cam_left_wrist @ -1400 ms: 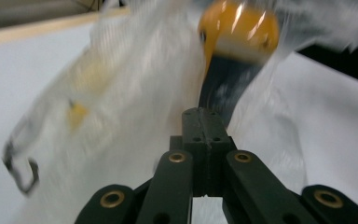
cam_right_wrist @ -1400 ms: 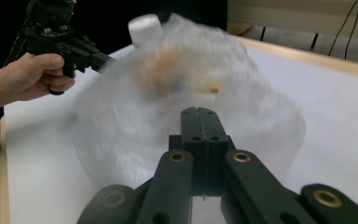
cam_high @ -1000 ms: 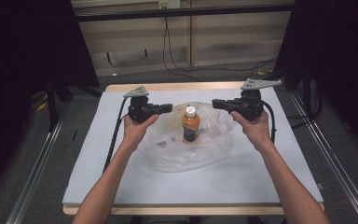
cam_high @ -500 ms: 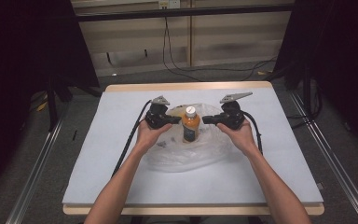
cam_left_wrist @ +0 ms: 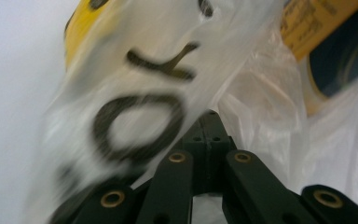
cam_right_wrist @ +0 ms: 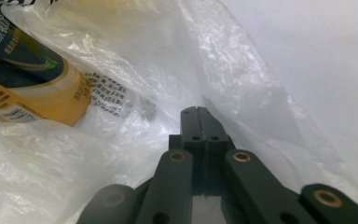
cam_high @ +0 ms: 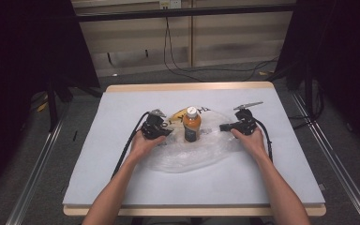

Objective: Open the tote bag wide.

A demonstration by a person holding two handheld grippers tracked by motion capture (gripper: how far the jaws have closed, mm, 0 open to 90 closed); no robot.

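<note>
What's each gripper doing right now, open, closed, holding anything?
Left gripper: jaws closed, pinching the clear plastic bag near its printed edge.
Right gripper: jaws closed on the same bag's film, beside the bottle.

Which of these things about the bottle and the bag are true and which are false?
1. The orange drink bottle stands upright. True.
2. The bottle's cap is off. False: a white cap is on it.
3. The left gripper is wide open. False: its jaws are pressed together against the clear plastic bag.
4. The right gripper has its jaws shut at the plastic bag. True.
5. The bottle lies on the floor. False: it stands on the bag on the white table.
</note>
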